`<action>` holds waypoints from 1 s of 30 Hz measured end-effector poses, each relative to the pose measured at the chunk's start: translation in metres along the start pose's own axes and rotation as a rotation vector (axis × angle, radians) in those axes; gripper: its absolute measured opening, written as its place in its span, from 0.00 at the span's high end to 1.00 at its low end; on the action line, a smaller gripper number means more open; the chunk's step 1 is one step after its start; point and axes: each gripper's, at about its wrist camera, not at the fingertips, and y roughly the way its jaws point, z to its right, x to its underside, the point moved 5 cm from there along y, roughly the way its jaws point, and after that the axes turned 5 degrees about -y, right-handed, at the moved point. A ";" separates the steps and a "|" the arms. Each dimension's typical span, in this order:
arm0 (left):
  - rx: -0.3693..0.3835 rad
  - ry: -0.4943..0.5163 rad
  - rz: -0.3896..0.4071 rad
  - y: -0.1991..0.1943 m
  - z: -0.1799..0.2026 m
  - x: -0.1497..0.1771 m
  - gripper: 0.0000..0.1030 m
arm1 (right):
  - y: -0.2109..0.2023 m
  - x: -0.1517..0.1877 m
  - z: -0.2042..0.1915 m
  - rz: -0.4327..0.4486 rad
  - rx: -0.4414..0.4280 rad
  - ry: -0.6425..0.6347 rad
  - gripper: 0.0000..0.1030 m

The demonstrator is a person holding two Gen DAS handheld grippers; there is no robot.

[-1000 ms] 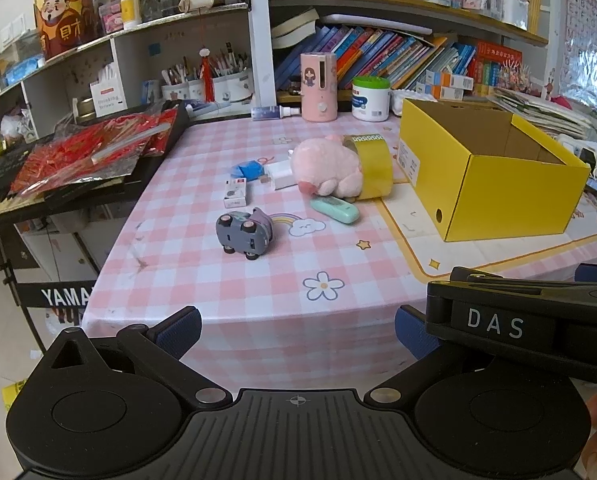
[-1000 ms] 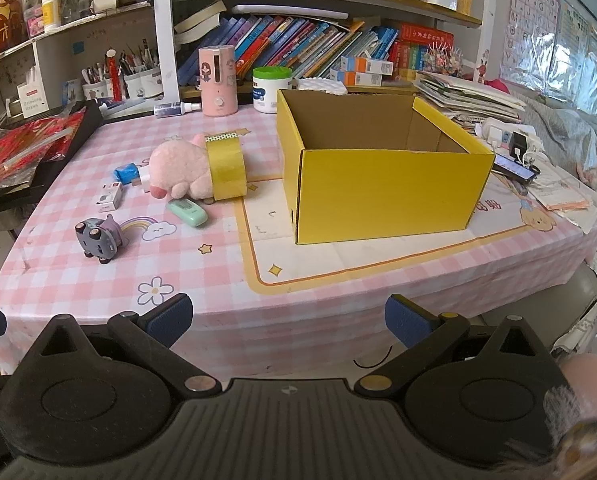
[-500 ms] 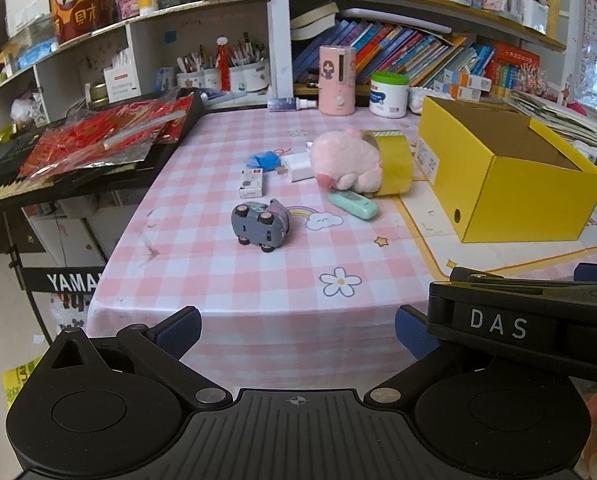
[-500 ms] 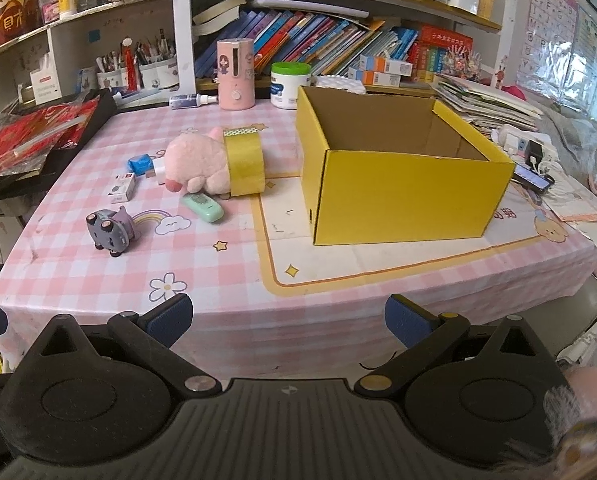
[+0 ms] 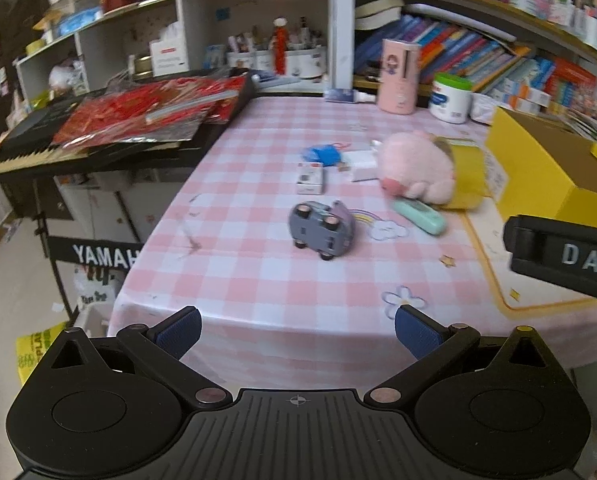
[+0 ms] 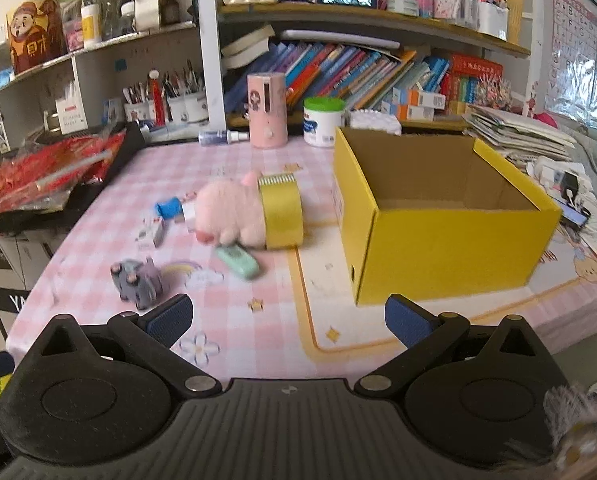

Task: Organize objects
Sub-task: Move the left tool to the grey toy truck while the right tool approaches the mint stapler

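Observation:
An open yellow cardboard box (image 6: 450, 236) stands on the right of the pink checked table (image 6: 282, 312); it also shows in the left wrist view (image 5: 538, 168). Left of it lie a pink plush pig (image 6: 226, 212) against a yellow tape roll (image 6: 282, 216), a mint green case (image 6: 238, 262), a grey toy car (image 6: 136, 282), a small white box (image 6: 150, 234) and a blue item (image 6: 168, 206). The toy car (image 5: 322, 228) and pig (image 5: 414, 172) show in the left view. My left gripper (image 5: 296, 336) and right gripper (image 6: 286, 320) are open and empty, at the table's front edge.
Shelves with books, pen cups, a pink dispenser (image 6: 267, 110) and a white jar (image 6: 322, 122) line the back. A keyboard with red packets (image 5: 138, 116) stands left of the table. Papers and chargers (image 6: 558, 172) lie right of the box.
Both grippers have moved forward toward the table, so the objects look larger and nearer. The left view has swung to the left. Nothing on the table has moved.

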 end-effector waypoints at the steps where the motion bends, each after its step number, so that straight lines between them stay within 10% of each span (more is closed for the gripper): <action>1: -0.008 -0.009 -0.001 0.003 -0.002 -0.002 0.00 | 0.004 -0.002 -0.001 0.000 -0.007 -0.006 0.00; 30: -0.100 -0.047 -0.029 0.073 0.005 -0.034 0.00 | 0.122 -0.028 -0.020 -0.181 -0.217 -0.087 0.24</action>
